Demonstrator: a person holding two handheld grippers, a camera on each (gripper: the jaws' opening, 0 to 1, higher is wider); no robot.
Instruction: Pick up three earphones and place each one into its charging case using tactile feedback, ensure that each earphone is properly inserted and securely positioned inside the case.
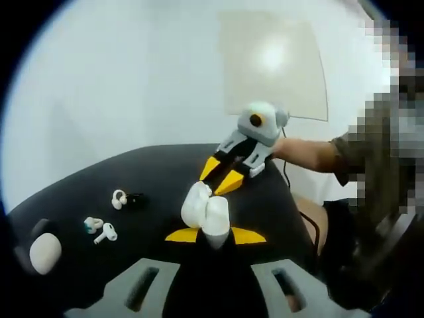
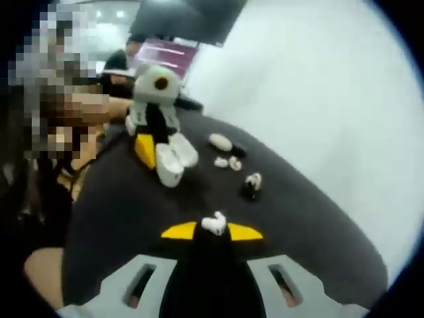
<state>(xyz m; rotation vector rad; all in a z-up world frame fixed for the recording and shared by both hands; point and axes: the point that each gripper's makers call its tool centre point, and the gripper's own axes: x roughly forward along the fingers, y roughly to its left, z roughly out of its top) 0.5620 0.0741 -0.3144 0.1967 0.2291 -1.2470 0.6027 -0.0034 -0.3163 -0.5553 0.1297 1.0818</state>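
- The left tongs are pinching an open white charging case, lifted above the black table; the case's lid stands open beside its body.
- In the right gripper view, the same case hangs from the left tongs, with a person's hand behind them.
- The right tongs are pressed together on a small white earphone at their tips, held over the table.
- In the left gripper view, the right tongs come in from the far side, their yellow tips close to the open case; a person's forearm follows behind them.
- On the table in the left gripper view lie a white stemmed earphone, just beside it a small white and teal earpiece, and farther back a white clip-style earphone next to a dark piece.
- A closed white oval case lies near the table's edge, well apart from the held case.
- A pale wall stands behind the table.
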